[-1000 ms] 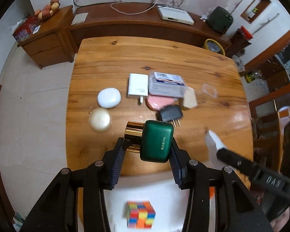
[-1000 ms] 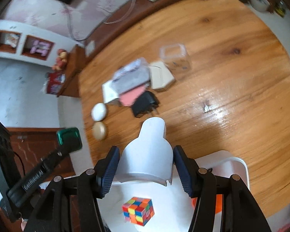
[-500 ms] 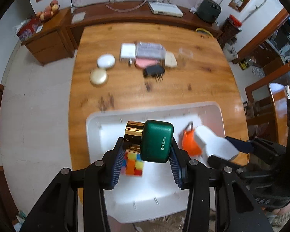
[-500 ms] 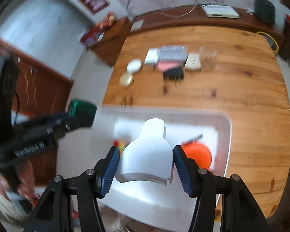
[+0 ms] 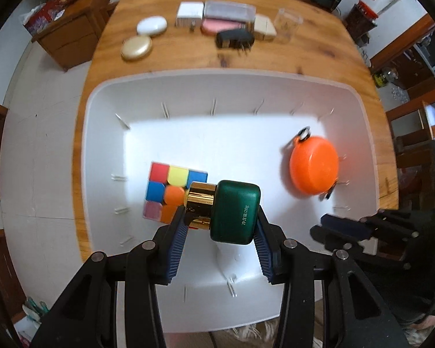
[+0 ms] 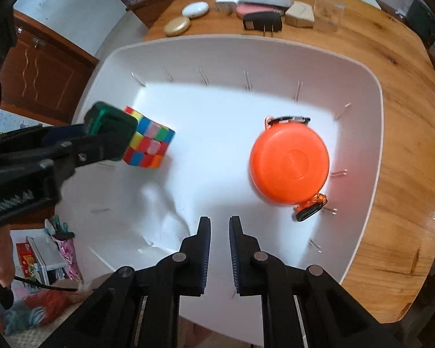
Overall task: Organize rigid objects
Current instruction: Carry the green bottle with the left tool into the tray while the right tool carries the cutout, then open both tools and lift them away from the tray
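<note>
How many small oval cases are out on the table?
2: a white oval case and a gold one, side by side on the table's far left, beyond the bin. None looks hidden.

We see our right gripper (image 6: 219, 233), its jaws just closed with nothing between them, poised over the large white plastic bin (image 6: 371, 156). A blurred white plastic bottle-shaped piece (image 6: 162, 214) lies inside the bin. An orange round plastic disc (image 6: 289, 162) rests at the bin's right, a multicoloured puzzle cube (image 6: 149, 142) at its left.
</note>
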{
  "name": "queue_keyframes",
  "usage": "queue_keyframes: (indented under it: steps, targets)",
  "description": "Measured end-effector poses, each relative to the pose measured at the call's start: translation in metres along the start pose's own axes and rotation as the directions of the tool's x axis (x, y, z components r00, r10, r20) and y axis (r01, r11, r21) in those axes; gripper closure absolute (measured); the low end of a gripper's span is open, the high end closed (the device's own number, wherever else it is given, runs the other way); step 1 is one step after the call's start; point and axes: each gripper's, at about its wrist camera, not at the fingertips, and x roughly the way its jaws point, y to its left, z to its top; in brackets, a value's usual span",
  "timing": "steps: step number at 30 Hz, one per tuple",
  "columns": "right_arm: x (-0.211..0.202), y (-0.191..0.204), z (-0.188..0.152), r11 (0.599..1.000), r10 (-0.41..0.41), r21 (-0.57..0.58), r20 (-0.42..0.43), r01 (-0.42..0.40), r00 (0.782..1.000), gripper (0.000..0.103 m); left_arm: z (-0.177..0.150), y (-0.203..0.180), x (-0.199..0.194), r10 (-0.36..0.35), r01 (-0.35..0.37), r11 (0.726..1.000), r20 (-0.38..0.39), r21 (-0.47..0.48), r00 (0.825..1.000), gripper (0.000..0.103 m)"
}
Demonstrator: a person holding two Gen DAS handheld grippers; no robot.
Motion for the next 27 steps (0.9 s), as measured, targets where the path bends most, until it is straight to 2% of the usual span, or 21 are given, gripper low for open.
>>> queue_keyframes:
  steps: [5, 8, 11, 12, 13, 15, 16, 17, 19, 27]
  targets:
    - [0.009, -0.006, -0.001, 1.000, -0.021, 0.007, -0.017, 0.022, 1.000, 0.089, -0.009, -0.008, 0.024, 0.033, -0.032, 0.998, -0.012, 0.050, 0.999, 0.056]
    - [0.011, -0.008, -0.003, 0.999, -0.041, 0.001, -0.021, 0.041, 0.999, 0.089, -0.010, -0.013, 0.024, 0.049, -0.050, 0.995, 0.015, 0.088, 0.999, 0.056]
    - [0.011, -0.006, -0.007, 0.998, -0.069, -0.014, -0.019, 0.068, 0.997, 0.089, -0.010, -0.016, 0.026, 0.053, -0.053, 0.993, 0.007, 0.104, 0.999, 0.055]
    - [0.011, -0.005, -0.008, 0.997, -0.078, -0.019, -0.018, 0.078, 0.997, 0.089, -0.010, -0.017, 0.025, 0.059, -0.060, 0.992, 0.011, 0.110, 0.998, 0.049]
    - [0.011, -0.004, -0.009, 0.996, -0.085, -0.022, -0.018, 0.084, 0.996, 0.088, -0.009, -0.017, 0.024, 0.066, -0.067, 0.991, 0.014, 0.116, 0.998, 0.037]
    - [0.009, -0.003, -0.010, 0.995, -0.093, -0.025, -0.012, 0.092, 0.996, 0.083, -0.010, -0.018, 0.021, 0.071, -0.074, 0.990, 0.027, 0.117, 0.997, 0.024]
    - [0.007, -0.003, -0.011, 0.995, -0.097, -0.023, -0.007, 0.097, 0.995, 0.073, -0.010, -0.018, 0.019, 0.069, -0.073, 0.991, 0.035, 0.116, 0.997, 0.019]
    - [0.004, -0.002, -0.012, 0.994, -0.104, -0.020, 0.000, 0.104, 0.995, 0.061, -0.010, -0.017, 0.017, 0.069, -0.073, 0.991, 0.041, 0.114, 0.997, 0.019]
    - [0.000, 0.000, -0.014, 0.994, -0.111, -0.015, 0.022, 0.112, 0.994, 0.051, -0.010, -0.016, 0.014, 0.072, -0.077, 0.991, 0.041, 0.111, 0.997, 0.019]
    - [-0.009, 0.005, -0.021, 0.992, -0.128, -0.009, 0.055, 0.129, 0.990, 0.051, -0.014, -0.016, 0.007, 0.080, -0.085, 0.990, 0.048, 0.114, 0.996, 0.019]
